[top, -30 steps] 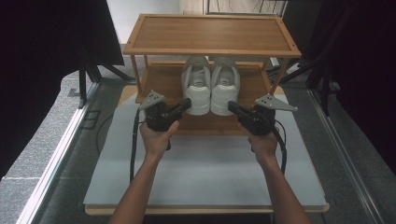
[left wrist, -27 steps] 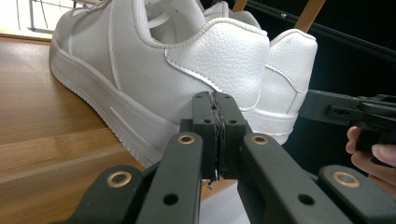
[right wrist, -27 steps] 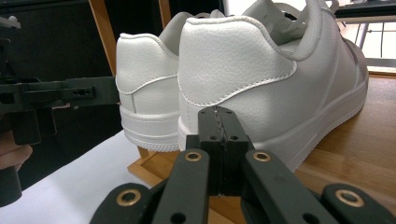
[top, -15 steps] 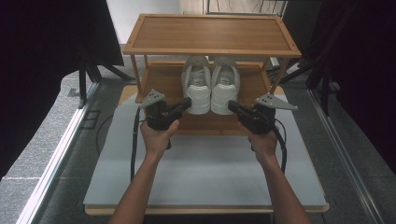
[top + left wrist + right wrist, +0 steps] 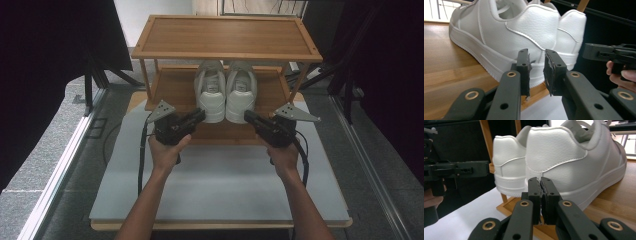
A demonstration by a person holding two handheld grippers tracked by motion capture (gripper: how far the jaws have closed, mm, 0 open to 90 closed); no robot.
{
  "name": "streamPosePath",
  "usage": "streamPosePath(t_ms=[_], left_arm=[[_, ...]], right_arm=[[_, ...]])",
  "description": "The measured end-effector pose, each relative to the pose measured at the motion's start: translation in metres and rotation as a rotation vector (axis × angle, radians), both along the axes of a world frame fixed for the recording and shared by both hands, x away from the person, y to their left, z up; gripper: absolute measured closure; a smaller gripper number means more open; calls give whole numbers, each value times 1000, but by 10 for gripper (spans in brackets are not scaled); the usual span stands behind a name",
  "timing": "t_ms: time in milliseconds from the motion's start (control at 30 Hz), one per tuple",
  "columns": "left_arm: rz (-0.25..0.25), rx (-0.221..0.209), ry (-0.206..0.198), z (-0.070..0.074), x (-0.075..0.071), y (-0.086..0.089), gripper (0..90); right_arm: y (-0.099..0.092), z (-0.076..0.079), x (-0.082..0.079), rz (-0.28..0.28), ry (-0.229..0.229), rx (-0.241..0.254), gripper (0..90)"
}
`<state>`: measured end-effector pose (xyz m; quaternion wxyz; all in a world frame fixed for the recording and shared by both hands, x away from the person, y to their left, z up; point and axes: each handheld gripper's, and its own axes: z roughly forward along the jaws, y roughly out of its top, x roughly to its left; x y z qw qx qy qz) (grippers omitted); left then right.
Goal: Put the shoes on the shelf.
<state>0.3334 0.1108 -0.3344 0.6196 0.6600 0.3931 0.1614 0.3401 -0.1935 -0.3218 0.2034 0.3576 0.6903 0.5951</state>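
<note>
**Two grippers level with a pair of white sneakers on the lower shelf**

High view: a two-tier wooden shoe rack stands at the far end of a pale table mat. The pair of white sneakers sits side by side on the lower shelf, heels toward the person. The left gripper points at the heel of the left shoe, the right gripper at the heel of the right shoe; both tips are just beside the heels (contact cannot be judged from above).

Left gripper view: the left gripper has its jaws slightly apart, a narrow gap with nothing in it, in front of the nearest sneaker's heel. The other gripper shows at the right edge.

Right gripper view: the right gripper has its jaws pressed together, empty, before the heel of the nearer sneaker on the wooden shelf.
</note>
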Motion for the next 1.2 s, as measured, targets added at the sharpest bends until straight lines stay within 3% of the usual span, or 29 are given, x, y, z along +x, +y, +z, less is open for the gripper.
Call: streamPosePath(t_ms=[300, 533, 633, 933, 1033, 1200], left_arm=[[-41, 22, -14, -10, -21, 13, 677], [-50, 38, -7, -31, -37, 16, 647], [-62, 38, 15, -46, -43, 14, 641], [-50, 55, 57, -71, -53, 20, 621], [-35, 72, 100, -87, -59, 27, 615], [-23, 66, 120, -93, -60, 33, 612]], right_arm=[[-5, -8, -16, 60, -35, -22, 815], [-17, -33, -28, 62, -16, -21, 783], [-24, -48, -30, 51, 4, -15, 769], [-40, -83, -36, 19, 52, 2, 745], [-47, -100, -39, 3, 81, 15, 739], [-50, -113, -40, -7, 100, 18, 730]])
